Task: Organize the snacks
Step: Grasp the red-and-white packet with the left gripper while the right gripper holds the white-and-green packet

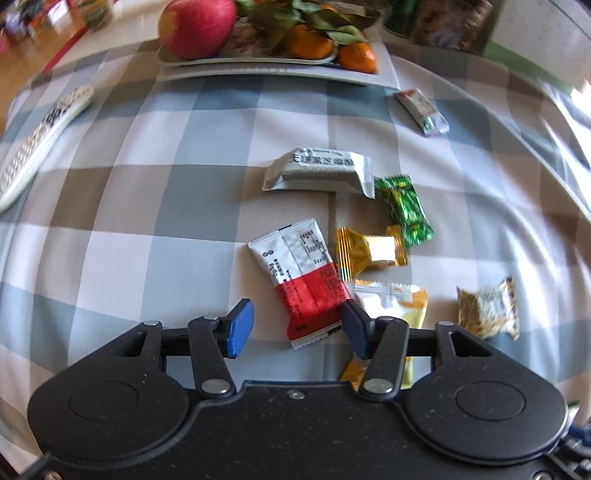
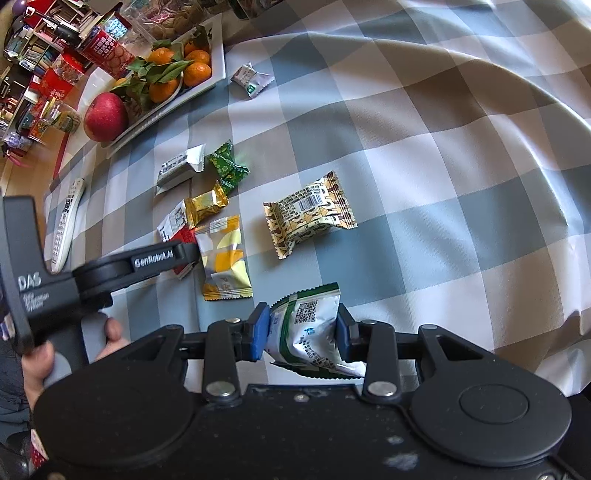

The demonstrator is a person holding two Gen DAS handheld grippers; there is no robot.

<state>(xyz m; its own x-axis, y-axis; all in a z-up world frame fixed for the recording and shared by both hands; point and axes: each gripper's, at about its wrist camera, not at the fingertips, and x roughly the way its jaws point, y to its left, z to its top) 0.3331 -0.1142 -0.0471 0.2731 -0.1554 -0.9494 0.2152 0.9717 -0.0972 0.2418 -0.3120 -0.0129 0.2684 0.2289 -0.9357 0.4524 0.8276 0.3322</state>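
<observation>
Several wrapped snacks lie on the checked tablecloth. My left gripper [image 1: 297,326] is open around the lower end of a red and white packet [image 1: 301,275]. Near it lie a gold candy [image 1: 369,251], a green candy [image 1: 404,206], a grey bar [image 1: 319,171], a yellow and white packet [image 1: 397,301] and a brown patterned packet [image 1: 487,308]. My right gripper [image 2: 301,332] is shut on a green and white packet [image 2: 308,330], above the cloth. The left gripper's body [image 2: 110,273] shows in the right wrist view, beside the yellow packet [image 2: 223,258].
A white tray [image 1: 273,72] with an apple [image 1: 197,27] and tangerines [image 1: 310,42] stands at the far side. A remote control [image 1: 40,140] lies at the left. A small grey and green packet [image 1: 423,110] lies near the tray. Boxes and jars stand beyond the tray [image 2: 103,48].
</observation>
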